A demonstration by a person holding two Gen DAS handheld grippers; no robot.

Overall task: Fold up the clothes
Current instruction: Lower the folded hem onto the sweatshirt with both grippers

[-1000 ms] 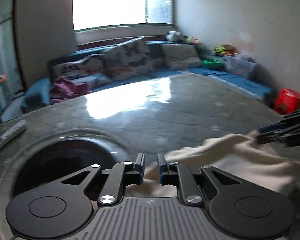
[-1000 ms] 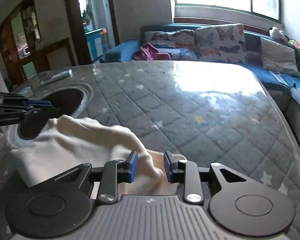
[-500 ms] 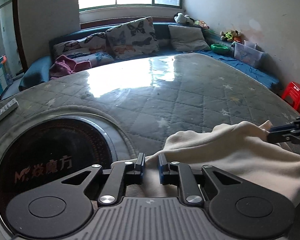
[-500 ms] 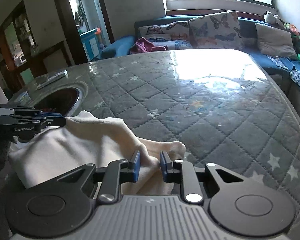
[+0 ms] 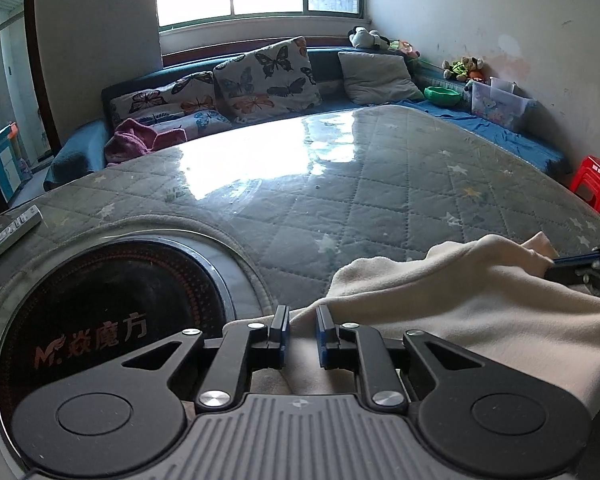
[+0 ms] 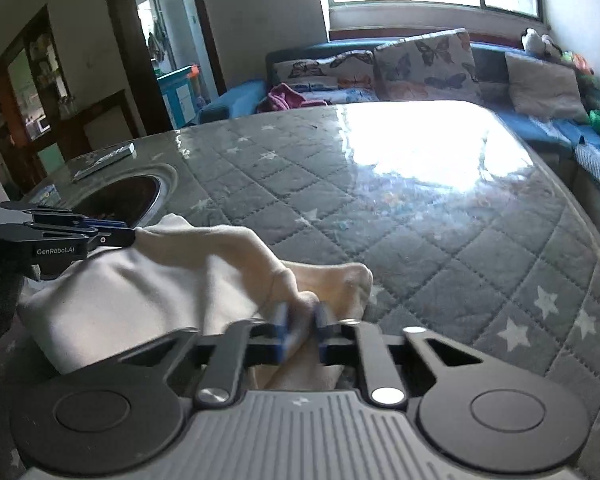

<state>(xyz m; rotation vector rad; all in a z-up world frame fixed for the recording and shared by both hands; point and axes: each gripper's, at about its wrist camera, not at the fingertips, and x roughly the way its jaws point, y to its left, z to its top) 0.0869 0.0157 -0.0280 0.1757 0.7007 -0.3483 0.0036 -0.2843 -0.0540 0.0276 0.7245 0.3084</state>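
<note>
A cream garment [image 5: 460,300] lies bunched at the near edge of the quilted grey table [image 5: 380,184]. My left gripper [image 5: 302,316] is shut on the garment's left edge, and a strip of cloth runs between its narrow-set blue pads. From the right wrist view the left gripper [image 6: 130,236] shows side-on at the cloth's [image 6: 140,292] far left corner. My right gripper [image 6: 302,312] is shut on a raised fold at the garment's right end, its fingers blurred. The right gripper [image 5: 556,262] pokes in at the right edge of the left wrist view.
A round dark induction cooktop [image 5: 100,312] is set into the table left of the garment. A remote control [image 5: 12,232] lies beyond it. A sofa with butterfly cushions [image 5: 268,76] runs behind the table, and a red stool [image 5: 596,180] stands at the right.
My right gripper's jaws have closed onto the cloth fold that sat loosely between them. My left gripper dipped lower, still on the cloth edge.
</note>
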